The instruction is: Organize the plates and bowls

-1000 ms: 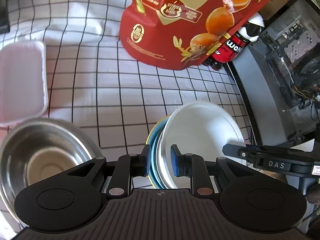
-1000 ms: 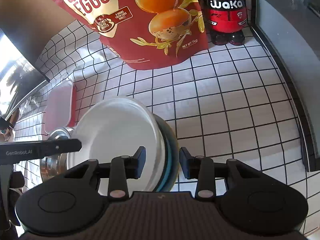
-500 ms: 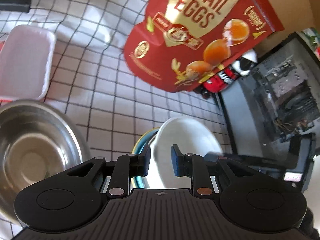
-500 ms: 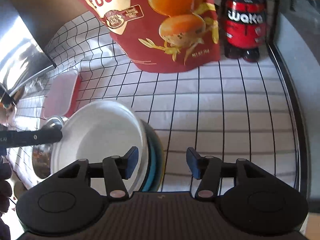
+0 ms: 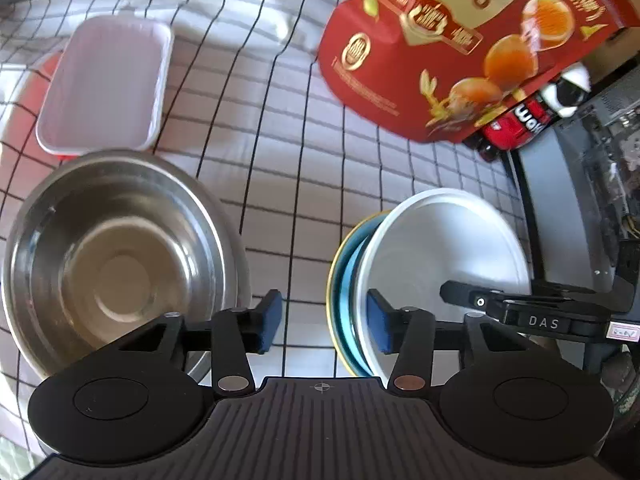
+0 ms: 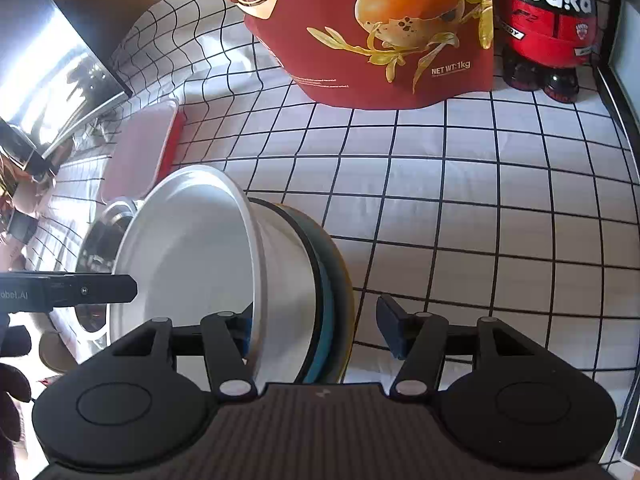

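Bowls sit in a nested stack on the desk, which is covered by a white cloth with a black grid: a white plastic bowl uppermost, inside a blue bowl whose rim shows as a thin band, and a yellow-edged dish outermost. Through the fisheye the stack looks tipped; I cannot say whether it truly leans.

My left jaws have just been opening and now stand wide. The right pad is at the near rim of the white bowl, the left pad over bare cloth; the stack's near-left edge lies between them, and neither pad looks to be pressing on it.

My right jaws have also just been opening. They straddle the stack's right edge: the left pad is inside the white bowl, half hidden by its wall, and the right pad stands clear of the yellow edge with cloth showing between. No grip there either.

A round stainless-steel bowl rests upright just left of the stack. Behind it lies a pale pink rectangular container on a red base. At the back stand a red quail-egg pouch and a red-labelled dark drink bottle. A grey computer case sits right of the desk.
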A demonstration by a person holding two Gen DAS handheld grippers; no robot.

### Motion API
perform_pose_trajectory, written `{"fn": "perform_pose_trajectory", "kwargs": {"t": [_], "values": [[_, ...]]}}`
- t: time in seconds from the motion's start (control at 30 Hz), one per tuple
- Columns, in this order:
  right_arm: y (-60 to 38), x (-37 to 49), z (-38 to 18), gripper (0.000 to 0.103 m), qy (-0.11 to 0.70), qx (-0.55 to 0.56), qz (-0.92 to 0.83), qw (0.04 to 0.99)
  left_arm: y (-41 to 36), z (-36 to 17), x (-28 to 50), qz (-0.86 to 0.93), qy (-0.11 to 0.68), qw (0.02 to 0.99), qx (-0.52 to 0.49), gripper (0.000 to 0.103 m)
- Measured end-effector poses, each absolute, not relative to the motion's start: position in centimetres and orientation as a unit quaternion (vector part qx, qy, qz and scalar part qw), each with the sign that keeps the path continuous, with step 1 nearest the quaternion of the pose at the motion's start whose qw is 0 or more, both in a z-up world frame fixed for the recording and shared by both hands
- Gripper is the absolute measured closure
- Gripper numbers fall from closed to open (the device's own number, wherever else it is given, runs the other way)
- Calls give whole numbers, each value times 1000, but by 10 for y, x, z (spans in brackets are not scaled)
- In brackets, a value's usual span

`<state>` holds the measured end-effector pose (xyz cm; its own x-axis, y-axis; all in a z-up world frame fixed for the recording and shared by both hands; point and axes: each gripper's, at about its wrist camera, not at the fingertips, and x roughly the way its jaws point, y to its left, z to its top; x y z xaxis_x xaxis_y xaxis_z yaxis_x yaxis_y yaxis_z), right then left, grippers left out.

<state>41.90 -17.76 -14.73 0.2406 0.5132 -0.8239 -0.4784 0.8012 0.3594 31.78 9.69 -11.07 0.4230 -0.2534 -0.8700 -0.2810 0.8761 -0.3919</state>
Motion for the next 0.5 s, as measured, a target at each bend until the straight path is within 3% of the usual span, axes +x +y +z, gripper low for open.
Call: {"fn": "perform_pose_trajectory", "kwargs": {"t": [0.07, 0.33, 0.5], "values": [[-175, 421, -150, 46, 530, 10, 314, 788, 98, -121, 322, -2, 555, 784, -280, 56], [-168, 431, -176, 46, 576, 43, 330, 747, 87, -142, 336, -28, 574, 755, -316, 56], [-161, 434, -178, 44, 584, 63, 350, 730, 85, -142, 343, -43, 574, 750, -324, 39]]}}
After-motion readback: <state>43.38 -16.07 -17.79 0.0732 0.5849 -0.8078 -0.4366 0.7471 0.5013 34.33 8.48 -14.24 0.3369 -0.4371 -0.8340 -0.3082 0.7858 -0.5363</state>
